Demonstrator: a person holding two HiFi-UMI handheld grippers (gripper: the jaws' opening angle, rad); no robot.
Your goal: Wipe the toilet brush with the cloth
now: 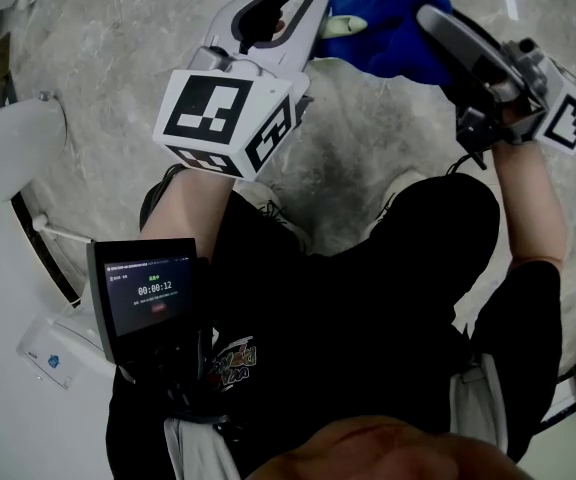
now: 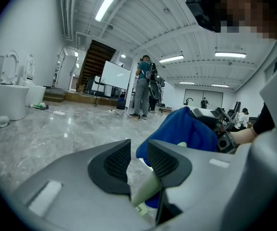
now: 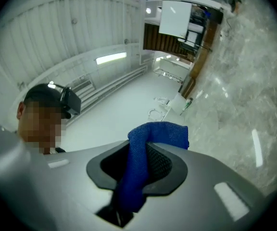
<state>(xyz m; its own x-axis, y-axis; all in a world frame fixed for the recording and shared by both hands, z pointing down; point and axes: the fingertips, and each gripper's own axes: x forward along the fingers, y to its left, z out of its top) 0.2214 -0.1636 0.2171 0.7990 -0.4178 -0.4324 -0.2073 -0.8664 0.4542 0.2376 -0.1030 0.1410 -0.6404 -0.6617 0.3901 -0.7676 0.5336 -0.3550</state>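
Head view: left gripper [image 1: 293,13] clamps the brush [image 1: 344,26], right gripper [image 1: 436,30] pinches the cloth [image 1: 388,13] against it; likely mid-wipe, next a stroke along the brush.

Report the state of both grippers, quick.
Left gripper: closed on the pale toilet brush handle.
Right gripper: closed on the blue cloth.

A small display [image 1: 148,293] is showing a timer, two white toilets [image 2: 11,100] are standing on the grey marble floor [image 2: 56,134], and a person [image 2: 142,88] is standing beside a whiteboard [image 2: 115,75] under glowing ceiling lights [image 2: 107,4].
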